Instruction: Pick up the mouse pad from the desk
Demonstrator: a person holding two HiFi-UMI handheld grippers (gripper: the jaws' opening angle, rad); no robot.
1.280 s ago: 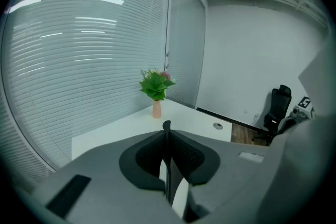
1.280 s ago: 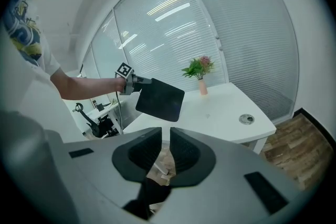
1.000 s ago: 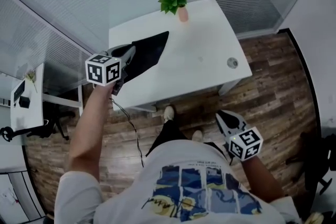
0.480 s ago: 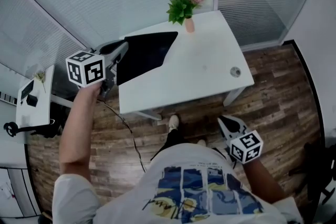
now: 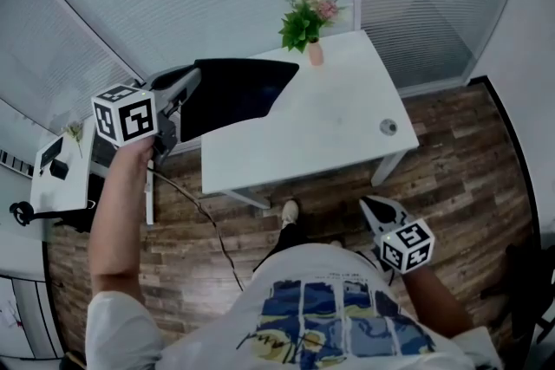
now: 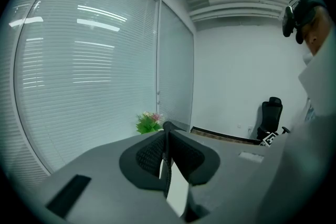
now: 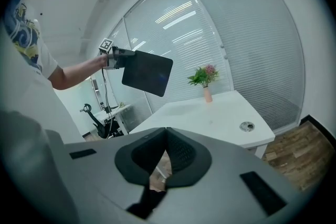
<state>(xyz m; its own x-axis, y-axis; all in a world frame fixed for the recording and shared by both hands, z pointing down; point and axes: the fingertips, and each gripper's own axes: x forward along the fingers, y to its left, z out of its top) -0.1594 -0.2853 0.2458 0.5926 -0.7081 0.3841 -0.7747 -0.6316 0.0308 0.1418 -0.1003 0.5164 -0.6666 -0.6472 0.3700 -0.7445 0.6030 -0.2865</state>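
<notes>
The black mouse pad [image 5: 234, 89] hangs in the air above the left end of the white desk [image 5: 329, 126], touching nothing else. My left gripper [image 5: 189, 87] is shut on the pad's left edge. From the right gripper view the pad [image 7: 147, 73] shows flat and dark, held out at arm's length. In the left gripper view the jaws [image 6: 167, 131] are pressed together on a thin strip of it. My right gripper [image 5: 368, 204] is low by the person's hip, off the desk. Its jaws [image 7: 167, 132] have just closed, with nothing between them.
A small pink vase of flowers [image 5: 312, 48] stands at the desk's far edge, and a round cable hole [image 5: 388, 127] is near the right corner. A cable [image 5: 204, 217] trails from the left gripper to the wooden floor. A second desk [image 5: 65, 178] stands at left. Blinds line the glass walls.
The left gripper has risen with the mouse pad, lifting it off the desk and to the left. The right gripper has stayed by the hip and its jaws have closed.
</notes>
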